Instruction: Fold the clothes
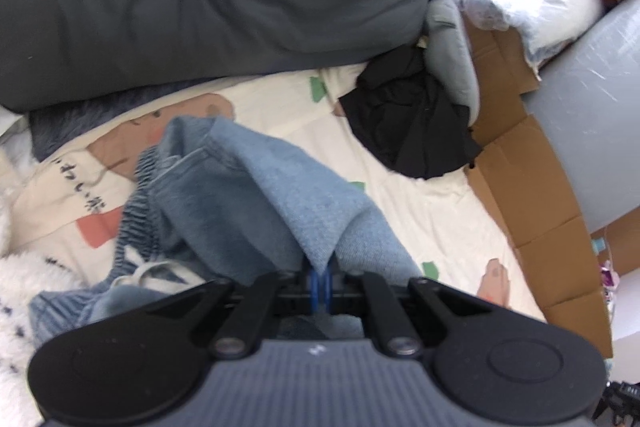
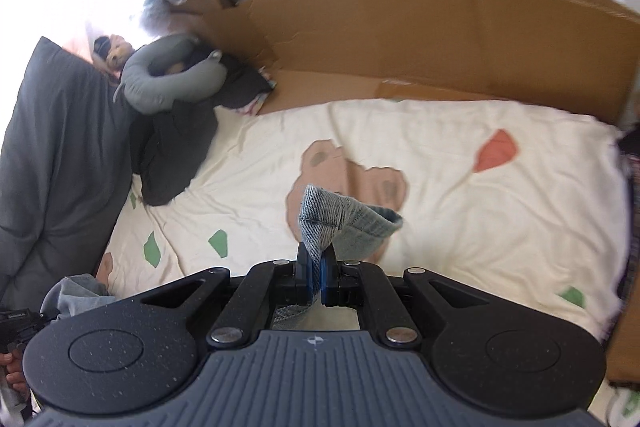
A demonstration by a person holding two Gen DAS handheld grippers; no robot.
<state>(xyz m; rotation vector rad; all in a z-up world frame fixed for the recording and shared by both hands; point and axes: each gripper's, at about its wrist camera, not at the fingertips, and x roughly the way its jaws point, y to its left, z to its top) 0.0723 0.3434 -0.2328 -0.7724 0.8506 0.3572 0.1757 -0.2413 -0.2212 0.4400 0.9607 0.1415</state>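
Your left gripper (image 1: 320,277) is clamped on a fold of the blue denim trousers (image 1: 224,195), which rise off the cream bedsheet (image 1: 420,203) in a loose heap, their gathered waistband and white drawstring lying on the sheet on the side away from the black garment (image 1: 412,119). Your right gripper (image 2: 315,267) is pinched tight on a hemmed corner of the same denim (image 2: 336,219), held up clear of the sheet (image 2: 460,211), well apart from the black garment (image 2: 172,155) and nearer the cardboard (image 2: 400,35) along the sheet's far edge.
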